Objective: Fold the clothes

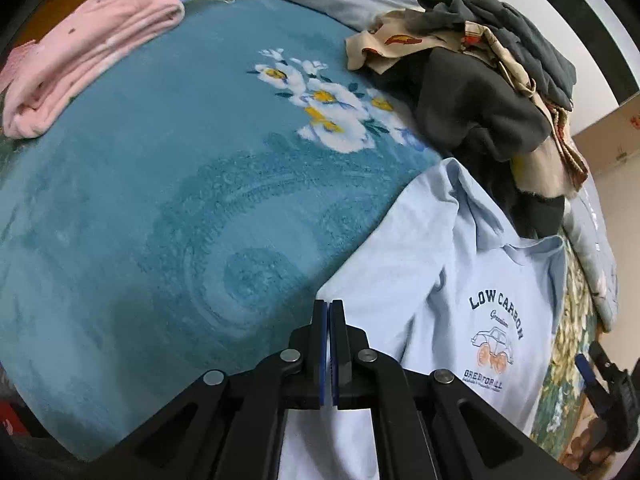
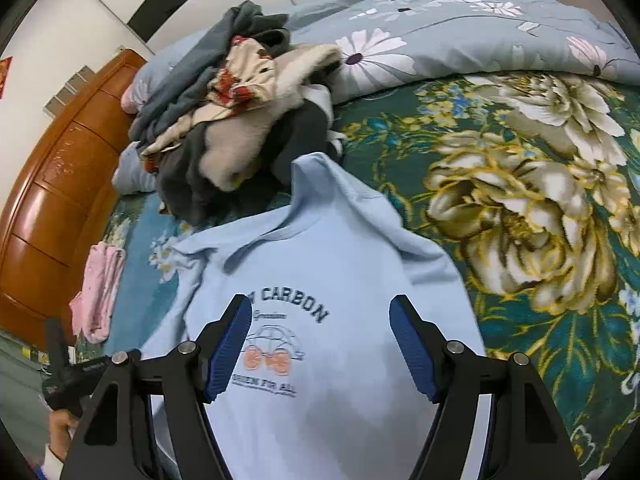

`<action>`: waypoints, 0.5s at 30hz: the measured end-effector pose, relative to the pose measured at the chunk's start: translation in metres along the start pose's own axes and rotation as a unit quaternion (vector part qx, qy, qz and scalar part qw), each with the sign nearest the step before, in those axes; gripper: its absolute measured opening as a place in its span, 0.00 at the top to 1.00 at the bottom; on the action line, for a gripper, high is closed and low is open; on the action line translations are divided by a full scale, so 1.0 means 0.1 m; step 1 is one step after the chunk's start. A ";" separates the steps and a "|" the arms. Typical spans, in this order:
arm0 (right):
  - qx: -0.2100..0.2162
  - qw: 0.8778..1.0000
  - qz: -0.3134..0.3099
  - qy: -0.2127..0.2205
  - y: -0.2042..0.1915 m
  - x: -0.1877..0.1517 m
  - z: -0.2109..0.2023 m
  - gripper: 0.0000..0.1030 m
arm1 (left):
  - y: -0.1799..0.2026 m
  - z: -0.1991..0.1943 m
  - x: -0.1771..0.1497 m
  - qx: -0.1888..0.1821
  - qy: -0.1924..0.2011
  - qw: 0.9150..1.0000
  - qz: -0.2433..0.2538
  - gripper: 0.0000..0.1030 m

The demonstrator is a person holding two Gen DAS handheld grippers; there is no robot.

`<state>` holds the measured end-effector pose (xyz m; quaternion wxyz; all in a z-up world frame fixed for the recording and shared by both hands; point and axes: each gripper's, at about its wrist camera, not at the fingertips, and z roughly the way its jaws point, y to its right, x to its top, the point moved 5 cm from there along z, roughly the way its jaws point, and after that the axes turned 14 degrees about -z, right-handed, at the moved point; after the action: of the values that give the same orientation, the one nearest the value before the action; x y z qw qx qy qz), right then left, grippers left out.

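Observation:
A light blue hoodie (image 2: 344, 264) with a "LOW CARBON" car print lies face up on the bed, hood toward the clothes pile; it also shows in the left wrist view (image 1: 440, 280). My left gripper (image 1: 329, 308) is shut, its tips at the hoodie's left edge; fabric shows below the jaws, but I cannot tell whether it is pinched. My right gripper (image 2: 320, 344) is open and empty, hovering over the print. The right gripper also shows at the far right of the left wrist view (image 1: 600, 376).
A pile of unfolded dark and beige clothes (image 2: 240, 120) sits beyond the hoodie (image 1: 480, 80). A folded pink garment (image 1: 88, 48) lies at the far left of the teal blanket (image 1: 160, 200). A floral quilt (image 2: 480, 32) and a wooden headboard (image 2: 60, 184) border the bed.

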<state>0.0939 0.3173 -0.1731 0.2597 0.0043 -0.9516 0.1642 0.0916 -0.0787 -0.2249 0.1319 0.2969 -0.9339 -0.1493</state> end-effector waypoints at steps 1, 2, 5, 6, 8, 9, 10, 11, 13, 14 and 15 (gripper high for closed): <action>-0.002 1.000 0.002 0.000 0.03 0.01 0.00 0.30 | -0.03 -0.02 0.03 0.005 0.007 1.000 0.002 0.99; -0.005 1.000 0.005 -0.001 0.06 0.02 0.01 0.30 | -0.07 -0.05 0.07 0.009 0.010 1.000 0.001 0.99; -0.007 1.000 0.019 -0.007 0.13 0.06 0.04 0.30 | -0.14 -0.07 0.37 0.048 0.030 0.998 0.026 0.99; -0.006 1.000 0.022 -0.009 0.13 0.07 0.06 0.30 | -0.13 -0.08 0.51 0.062 0.037 0.997 0.039 0.99; -0.010 1.000 0.017 -0.015 0.12 0.10 0.09 0.30 | -0.09 -0.10 0.75 0.090 0.054 0.992 0.066 0.99; -0.014 1.000 0.012 -0.019 0.12 0.10 0.11 0.30 | -0.06 -0.13 0.87 0.106 0.065 0.989 0.080 0.99; -0.019 1.000 0.006 -0.024 0.11 0.10 0.12 0.30 | 0.00 -0.15 1.01 0.119 0.074 0.985 0.098 0.99; -0.025 0.999 0.000 -0.030 0.12 0.08 0.14 0.30 | 0.03 -0.12 1.12 0.129 0.077 0.983 0.109 0.99; -0.040 0.998 -0.004 -0.042 0.17 0.04 0.14 0.30 | 0.09 -0.06 1.32 0.147 0.081 0.977 0.128 0.99; -0.047 0.998 0.001 -0.045 0.23 0.01 0.12 0.30 | 0.11 -0.03 1.38 0.157 0.080 0.975 0.136 0.99; -0.055 0.997 0.006 -0.048 0.29 -0.01 0.09 0.30 | 0.11 0.04 1.45 0.172 0.077 0.971 0.146 0.99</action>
<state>0.0878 0.3417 -0.1903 0.2125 -0.0079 -0.9706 0.1130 -0.0295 -0.1553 -0.2023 0.1704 0.1863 -0.9659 0.0580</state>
